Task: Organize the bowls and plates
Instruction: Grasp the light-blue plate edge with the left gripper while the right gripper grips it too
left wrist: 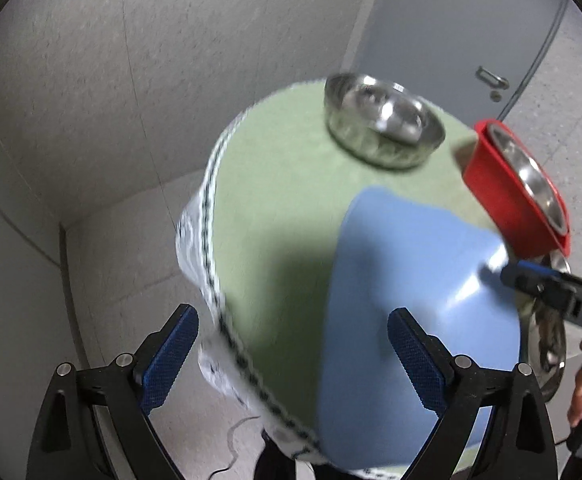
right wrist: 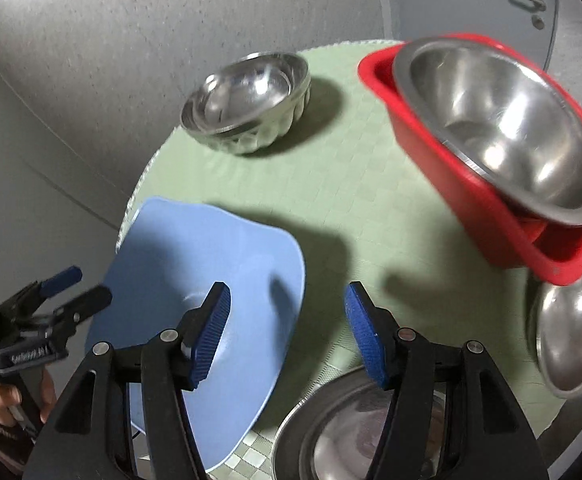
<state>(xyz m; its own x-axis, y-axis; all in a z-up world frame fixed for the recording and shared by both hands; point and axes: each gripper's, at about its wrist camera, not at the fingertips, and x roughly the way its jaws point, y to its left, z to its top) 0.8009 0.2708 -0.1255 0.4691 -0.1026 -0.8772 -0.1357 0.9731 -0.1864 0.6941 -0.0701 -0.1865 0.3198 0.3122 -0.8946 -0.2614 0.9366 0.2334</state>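
Observation:
A blue plate (right wrist: pixel 207 276) lies at the near left of the round green table (right wrist: pixel 331 184); it also shows in the left wrist view (left wrist: pixel 403 280). A fluted steel bowl (right wrist: pixel 247 100) stands at the far side, also in the left wrist view (left wrist: pixel 383 120). A red tub (right wrist: pixel 487 216) holds a large steel bowl (right wrist: pixel 503 128); the tub shows at right in the left wrist view (left wrist: pixel 507 196). My left gripper (left wrist: pixel 291 356) is open and empty above the table's left edge and the plate. My right gripper (right wrist: pixel 287 336) is open and empty over the plate's right edge.
A steel bowl (right wrist: pixel 575 328) sits at the right edge and a steel dish (right wrist: pixel 355 432) at the near edge. The other gripper shows at the left of the right wrist view (right wrist: pixel 71 292). Grey walls and a door (left wrist: pixel 471 32) stand behind the table.

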